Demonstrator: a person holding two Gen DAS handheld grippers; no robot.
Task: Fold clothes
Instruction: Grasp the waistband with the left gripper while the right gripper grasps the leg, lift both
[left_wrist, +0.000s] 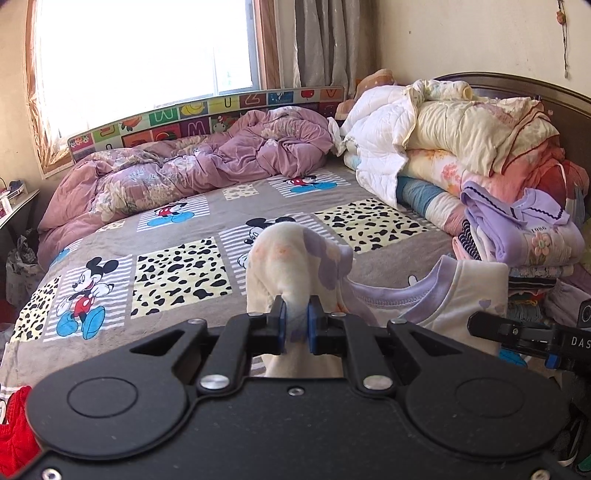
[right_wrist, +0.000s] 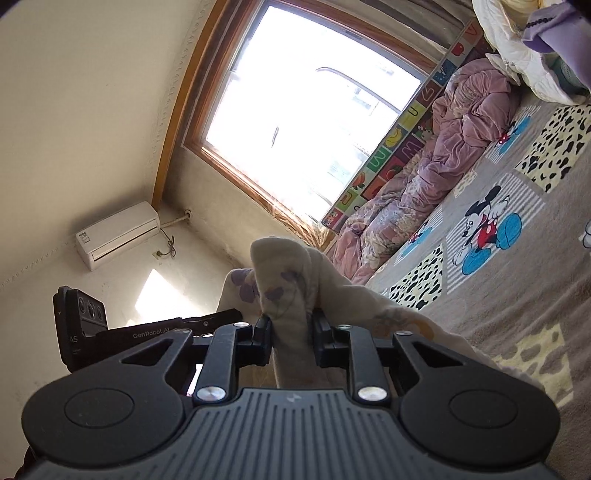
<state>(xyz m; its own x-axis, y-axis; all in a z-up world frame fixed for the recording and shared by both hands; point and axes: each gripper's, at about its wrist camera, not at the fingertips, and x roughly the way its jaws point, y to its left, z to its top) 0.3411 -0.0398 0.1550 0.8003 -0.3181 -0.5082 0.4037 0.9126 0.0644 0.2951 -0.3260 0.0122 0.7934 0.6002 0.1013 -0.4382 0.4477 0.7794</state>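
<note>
A cream child's top (left_wrist: 469, 295) with lilac neck trim and purple prints hangs in the air above the bed, held by both grippers. My left gripper (left_wrist: 295, 323) is shut on a bunched fold of it. My right gripper (right_wrist: 291, 328) is shut on another bunched part of the same top (right_wrist: 284, 280) and is tilted sideways. The right gripper also shows at the right edge of the left wrist view (left_wrist: 524, 332). The left gripper shows at the left in the right wrist view (right_wrist: 147, 332).
The bed has a grey Mickey Mouse sheet (left_wrist: 177, 236). A crumpled purple duvet (left_wrist: 207, 162) lies along the window side. Stacked quilts (left_wrist: 461, 136) and folded lilac clothes (left_wrist: 524, 232) sit at the right. A red garment (left_wrist: 14, 428) lies at the lower left.
</note>
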